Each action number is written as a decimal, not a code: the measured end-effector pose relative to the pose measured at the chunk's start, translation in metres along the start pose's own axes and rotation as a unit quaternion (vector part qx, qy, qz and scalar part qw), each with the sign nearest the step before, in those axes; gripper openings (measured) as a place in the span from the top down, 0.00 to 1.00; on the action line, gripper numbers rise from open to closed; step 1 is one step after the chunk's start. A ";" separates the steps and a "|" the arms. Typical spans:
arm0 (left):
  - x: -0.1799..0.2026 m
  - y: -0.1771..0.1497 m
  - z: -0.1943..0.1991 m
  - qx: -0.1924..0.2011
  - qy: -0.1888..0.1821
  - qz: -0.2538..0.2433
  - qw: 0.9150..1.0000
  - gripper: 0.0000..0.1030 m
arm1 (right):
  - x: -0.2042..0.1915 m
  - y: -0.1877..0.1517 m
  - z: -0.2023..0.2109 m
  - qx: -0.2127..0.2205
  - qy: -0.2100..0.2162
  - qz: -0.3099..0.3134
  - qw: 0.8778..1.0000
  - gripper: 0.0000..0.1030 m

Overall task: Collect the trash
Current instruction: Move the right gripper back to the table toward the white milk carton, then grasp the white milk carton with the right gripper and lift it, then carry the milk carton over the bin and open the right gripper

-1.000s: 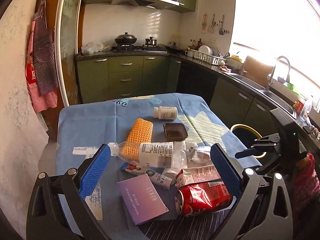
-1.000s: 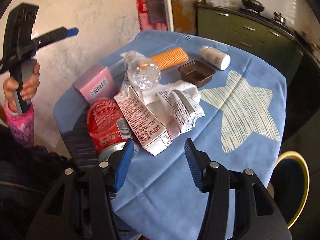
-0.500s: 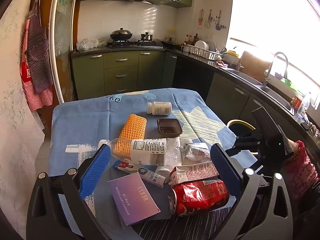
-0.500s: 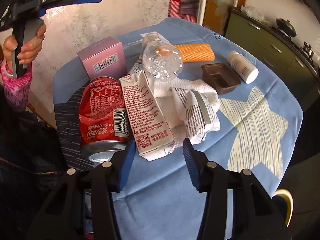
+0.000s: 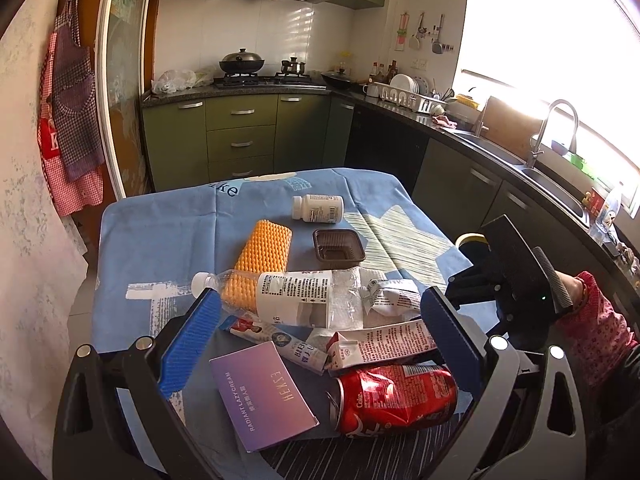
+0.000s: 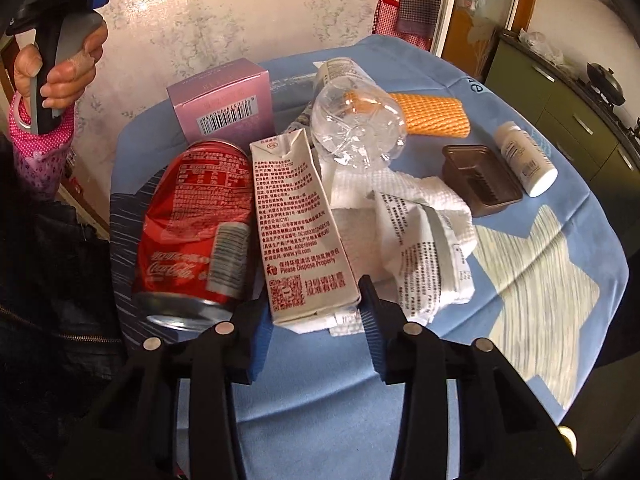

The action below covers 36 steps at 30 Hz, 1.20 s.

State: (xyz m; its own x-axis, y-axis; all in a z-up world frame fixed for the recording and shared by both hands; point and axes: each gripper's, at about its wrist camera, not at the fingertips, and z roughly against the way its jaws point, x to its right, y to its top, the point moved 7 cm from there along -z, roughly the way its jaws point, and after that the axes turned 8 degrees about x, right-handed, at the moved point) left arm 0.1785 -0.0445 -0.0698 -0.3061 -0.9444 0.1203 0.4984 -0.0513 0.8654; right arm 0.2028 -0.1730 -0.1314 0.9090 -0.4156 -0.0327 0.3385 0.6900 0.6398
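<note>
Over the last second we have brought our right gripper (image 6: pixel 316 328) down and in toward the milk carton (image 6: pixel 298 228) — its near end now sits between the open fingers (image 6: pixel 258 344), where before it lay just ahead of them. Our left gripper (image 5: pixel 320 344) has pulled back and risen a little — the crushed red can (image 5: pixel 394 400) and the purple box (image 5: pixel 262 394) now show whole between its wide-open fingers.

Sunlit kitchen: green cabinets (image 5: pixel 240 136), white-tiled wall (image 5: pixel 240 20), bright window (image 5: pixel 540 40).
</note>
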 end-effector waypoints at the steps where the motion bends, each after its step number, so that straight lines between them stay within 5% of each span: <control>1: 0.000 0.000 0.000 0.000 0.000 0.001 1.000 0.05 | -0.001 0.000 -0.002 0.003 0.004 -0.005 1.000 0.63; 14: 0.000 -0.005 -0.001 0.001 -0.007 0.004 1.000 0.05 | -0.006 -0.025 0.046 0.062 -0.064 -0.091 0.992 0.65; 23: 0.008 -0.007 -0.002 0.001 -0.017 0.001 1.000 0.05 | -0.005 -0.068 0.102 0.087 -0.157 -0.162 0.970 0.65; 29: 0.012 -0.010 0.000 -0.001 -0.018 -0.004 1.000 0.05 | 0.045 -0.116 0.154 0.113 -0.272 -0.268 0.917 0.65; 36: 0.015 -0.011 -0.001 -0.004 -0.018 -0.006 1.000 0.05 | 0.125 -0.194 0.192 0.083 -0.392 -0.408 0.820 0.65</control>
State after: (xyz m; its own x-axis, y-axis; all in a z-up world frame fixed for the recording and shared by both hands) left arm 0.1691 -0.0581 -0.0777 -0.3404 -0.9315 0.1278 0.5018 -0.0651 0.8625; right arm 0.2035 -0.4728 -0.1120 -0.0611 -0.9973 -0.0399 0.6591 -0.0703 0.7487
